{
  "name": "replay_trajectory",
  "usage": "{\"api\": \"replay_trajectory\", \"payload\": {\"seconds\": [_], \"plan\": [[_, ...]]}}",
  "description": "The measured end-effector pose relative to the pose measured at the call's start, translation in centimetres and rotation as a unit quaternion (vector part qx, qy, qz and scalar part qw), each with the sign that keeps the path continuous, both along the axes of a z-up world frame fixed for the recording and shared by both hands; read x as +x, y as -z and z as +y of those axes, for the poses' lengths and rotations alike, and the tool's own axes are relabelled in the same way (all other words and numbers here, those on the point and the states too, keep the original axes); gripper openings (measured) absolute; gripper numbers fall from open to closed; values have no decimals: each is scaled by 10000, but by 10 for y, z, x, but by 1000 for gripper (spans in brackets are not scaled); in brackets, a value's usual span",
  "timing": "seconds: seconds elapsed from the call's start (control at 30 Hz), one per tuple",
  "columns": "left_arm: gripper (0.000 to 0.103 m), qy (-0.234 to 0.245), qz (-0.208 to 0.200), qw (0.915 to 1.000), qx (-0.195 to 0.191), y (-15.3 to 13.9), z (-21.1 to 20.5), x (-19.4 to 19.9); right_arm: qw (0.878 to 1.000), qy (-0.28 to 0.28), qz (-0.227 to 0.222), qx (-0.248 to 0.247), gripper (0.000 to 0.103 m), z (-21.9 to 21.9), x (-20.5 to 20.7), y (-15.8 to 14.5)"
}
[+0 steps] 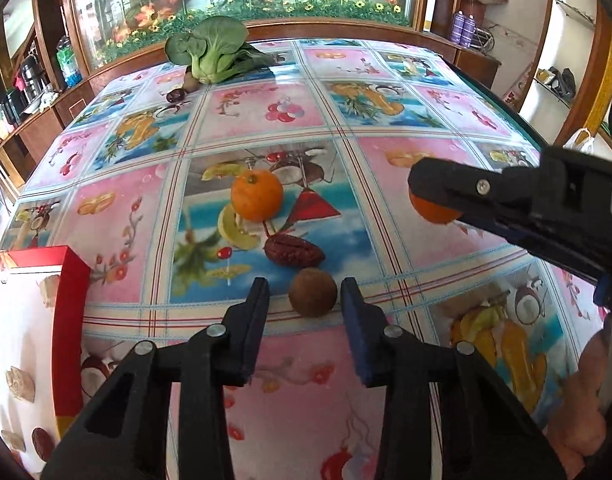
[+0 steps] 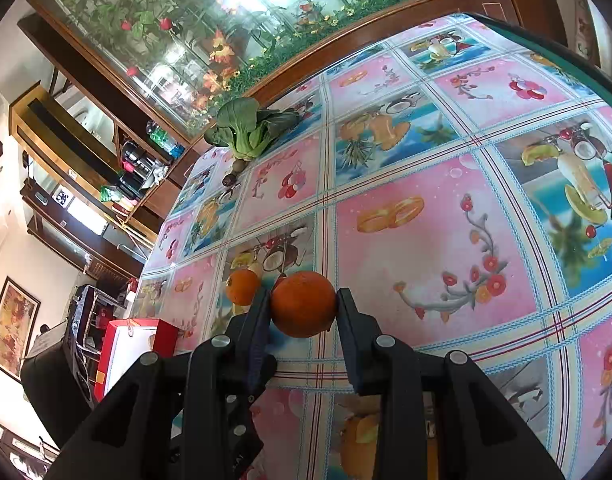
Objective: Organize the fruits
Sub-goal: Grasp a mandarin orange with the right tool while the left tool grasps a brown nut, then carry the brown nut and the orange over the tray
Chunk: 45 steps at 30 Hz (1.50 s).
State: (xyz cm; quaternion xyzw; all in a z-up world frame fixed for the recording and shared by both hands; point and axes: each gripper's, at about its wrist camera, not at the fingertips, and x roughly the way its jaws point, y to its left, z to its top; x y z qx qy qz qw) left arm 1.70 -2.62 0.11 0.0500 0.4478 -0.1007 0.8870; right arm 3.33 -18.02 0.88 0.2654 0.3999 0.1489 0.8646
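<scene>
My left gripper is open, its fingertips on either side of a brown round fruit on the table. A dark red date and an orange lie just beyond it. My right gripper is shut on a second orange and holds it above the table; it shows at the right of the left wrist view. The first orange shows left of it in the right wrist view. A red-rimmed box with white inside sits at the left, also seen in the right wrist view.
A bok choy lies at the table's far edge with a small brown fruit and a dark fruit beside it. The table has a glossy fruit-print cloth. Wooden cabinets and a glass display stand behind.
</scene>
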Motion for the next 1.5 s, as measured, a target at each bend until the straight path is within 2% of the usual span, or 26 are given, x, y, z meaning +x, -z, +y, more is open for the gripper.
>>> {"api": "replay_trajectory", "payload": {"seconds": [0.13, 0.4, 0.7, 0.9, 1.2, 1.37, 1.5], "plan": [[25, 17, -85, 10000, 7, 0, 1, 0, 9999, -46, 3, -90, 32, 3, 1, 1], [25, -24, -150, 9998, -105, -5, 10, -8, 9992, -48, -248, -306, 32, 6, -3, -4], [25, -236, -634, 9977, -99, -34, 36, -43, 9930, -117, -846, -813, 32, 22, -13, -17], [25, -472, -883, 9949, -78, -52, 66, -73, 9895, 136, -1035, -999, 32, 17, -16, -19], [25, -818, -1544, 9844, -208, -90, 119, -119, 9826, 415, -1122, -1421, 32, 14, -18, -16], [25, -1155, -1794, 9766, -258, -102, 158, -138, 9831, 612, -1153, -1285, 32, 12, -27, -22], [25, -1452, -1860, 9712, -342, -106, 192, -150, 9838, 539, -1291, -1126, 32, 30, -41, -32]]}}
